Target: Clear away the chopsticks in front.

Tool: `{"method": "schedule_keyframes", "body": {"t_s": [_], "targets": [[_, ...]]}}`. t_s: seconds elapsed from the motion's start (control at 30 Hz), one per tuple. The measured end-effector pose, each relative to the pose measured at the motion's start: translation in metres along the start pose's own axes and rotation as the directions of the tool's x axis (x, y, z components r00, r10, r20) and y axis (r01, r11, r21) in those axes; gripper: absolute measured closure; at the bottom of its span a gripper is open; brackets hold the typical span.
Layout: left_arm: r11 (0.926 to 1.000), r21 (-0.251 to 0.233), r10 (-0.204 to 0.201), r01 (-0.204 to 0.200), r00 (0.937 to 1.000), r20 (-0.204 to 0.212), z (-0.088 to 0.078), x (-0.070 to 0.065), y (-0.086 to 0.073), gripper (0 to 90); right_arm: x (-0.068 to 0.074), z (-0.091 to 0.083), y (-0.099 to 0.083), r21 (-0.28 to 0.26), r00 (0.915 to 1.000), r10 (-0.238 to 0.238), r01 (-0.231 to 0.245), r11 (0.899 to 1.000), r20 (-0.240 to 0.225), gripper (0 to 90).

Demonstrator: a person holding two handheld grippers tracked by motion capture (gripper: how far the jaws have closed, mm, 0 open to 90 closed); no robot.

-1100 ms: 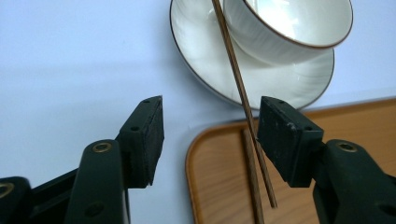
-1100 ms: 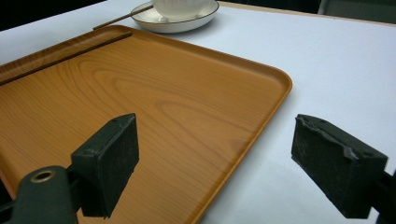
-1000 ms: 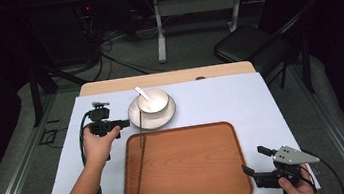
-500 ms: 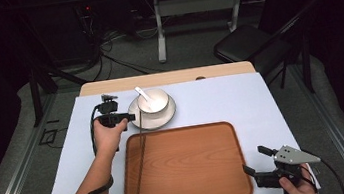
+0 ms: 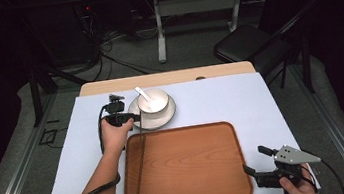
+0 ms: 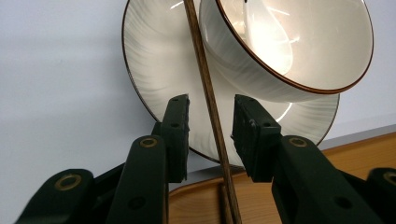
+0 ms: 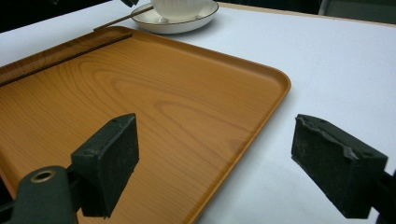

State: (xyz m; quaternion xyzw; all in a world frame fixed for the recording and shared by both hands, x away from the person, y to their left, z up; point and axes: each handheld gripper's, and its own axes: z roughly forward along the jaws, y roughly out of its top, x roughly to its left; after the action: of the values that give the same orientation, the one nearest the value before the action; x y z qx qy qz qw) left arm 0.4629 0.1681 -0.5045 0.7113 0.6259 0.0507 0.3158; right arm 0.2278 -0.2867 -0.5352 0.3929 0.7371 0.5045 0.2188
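Note:
A white bowl [image 5: 156, 99] with a white spoon [image 5: 143, 95] in it stands on a white plate [image 5: 162, 117] at the back of the table. Brown chopsticks [image 5: 139, 154] run from the plate's left rim down along the left side of a wooden tray [image 5: 194, 169]. My left gripper [image 5: 135, 117] is at the plate's left edge. In the left gripper view it [image 6: 211, 128] is open, its jaws on either side of a chopstick [image 6: 208, 93] with a gap on each side. My right gripper [image 5: 255, 160] stands wide open at the tray's near right corner [image 7: 275, 79].
A pale sheet [image 5: 262, 105] covers the table, bare to the right of the tray and plate. A black chair [image 5: 244, 44] and cables on the floor lie beyond the far edge. The left gripper's cable [image 5: 101, 131] loops beside the hand.
My left gripper has moved right and a little forward, from beside the plate to its left rim, and now straddles the chopstick. The right gripper has stayed put.

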Motion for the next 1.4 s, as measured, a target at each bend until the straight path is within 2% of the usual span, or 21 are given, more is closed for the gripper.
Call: {"method": "schedule_keyframes", "body": {"t_s": [0.43, 0.57, 0.6, 0.7, 0.77, 0.9, 0.97, 1.0, 1.07, 1.1, 1.13, 1.23, 1.37, 1.4], "targets": [[0.9990, 0.024, -0.038, 0.038, 0.9993, 0.005, 0.015, 0.001, 0.001, 72.9, 0.000, 0.000, 0.000, 0.002, 1.0000, 0.001, -0.001, 1.000, -0.002, 14.9], [0.9963, 0.036, -0.079, 0.078, 0.9967, 0.018, 0.016, 0.003, 0.003, 76.0, 0.000, 0.000, 0.000, 0.001, 1.0000, -0.001, 0.001, 1.000, -0.003, 14.9], [0.9963, 0.036, -0.079, 0.078, 0.9967, 0.018, 0.016, 0.003, 0.003, 76.6, 0.000, 0.000, 0.000, 0.001, 1.0000, -0.001, 0.001, 1.000, -0.003, 14.9], [0.9926, 0.047, -0.114, 0.112, 0.9930, 0.032, 0.017, 0.005, 0.004, 78.1, 0.000, 0.000, 0.000, 0.002, 1.0000, 0.000, 0.000, 1.000, -0.003, 14.9], [0.9874, 0.064, -0.147, 0.144, 0.9880, 0.046, 0.017, 0.007, 0.006, 80.7, 0.000, 0.000, 0.000, 0.002, 1.0000, 0.000, 0.000, 1.000, -0.003, 14.9], [0.9821, 0.087, -0.172, 0.167, 0.9840, 0.049, 0.019, 0.008, 0.007, 82.0, 0.000, 0.000, 0.000, 0.001, 1.0000, -0.001, 0.001, 1.000, -0.003, 14.9], [0.9758, 0.096, -0.202, 0.197, 0.9777, 0.055, 0.020, 0.009, 0.008, 83.1, 0.000, 0.000, 0.000, 0.003, 1.0000, 0.000, 0.000, 1.000, -0.003, 14.9], [0.9758, 0.096, -0.202, 0.197, 0.9777, 0.055, 0.020, 0.009, 0.008, 83.7, 0.000, 0.000, 0.000, 0.003, 1.0000, 0.000, 0.000, 1.000, -0.003, 14.9], [0.9683, 0.112, -0.232, 0.224, 0.9706, 0.065, 0.022, 0.011, 0.008, 85.0, 0.000, 0.000, 0.000, 0.002, 1.0000, -0.002, 0.002, 1.000, -0.004, 14.9], [0.9683, 0.112, -0.232, 0.224, 0.9706, 0.065, 0.022, 0.011, 0.008, 85.1, 0.000, 0.000, 0.000, 0.002, 1.0000, -0.002, 0.002, 1.000, -0.004, 14.9], [0.9646, 0.114, -0.247, 0.238, 0.9664, 0.071, 0.022, 0.012, 0.008, 85.1, 0.000, 0.000, 0.000, 0.001, 1.0000, -0.003, 0.003, 1.000, -0.004, 14.9], [0.9591, 0.122, -0.265, 0.255, 0.9613, 0.074, 0.021, 0.014, 0.009, 85.5, 0.000, 0.000, 0.000, 0.002, 1.0000, -0.001, 0.001, 1.000, -0.004, 14.9], [0.9568, 0.110, -0.277, 0.269, 0.9591, 0.060, 0.020, 0.014, 0.009, 85.7, 0.000, 0.000, 0.000, 0.001, 1.0000, -0.002, 0.002, 1.000, -0.004, 14.9], [0.9578, 0.119, -0.270, 0.262, 0.9610, 0.060, 0.019, 0.015, 0.009, 85.7, 0.000, 0.000, 0.000, 0.001, 1.0000, -0.003, 0.003, 1.000, -0.004, 14.9]]}}
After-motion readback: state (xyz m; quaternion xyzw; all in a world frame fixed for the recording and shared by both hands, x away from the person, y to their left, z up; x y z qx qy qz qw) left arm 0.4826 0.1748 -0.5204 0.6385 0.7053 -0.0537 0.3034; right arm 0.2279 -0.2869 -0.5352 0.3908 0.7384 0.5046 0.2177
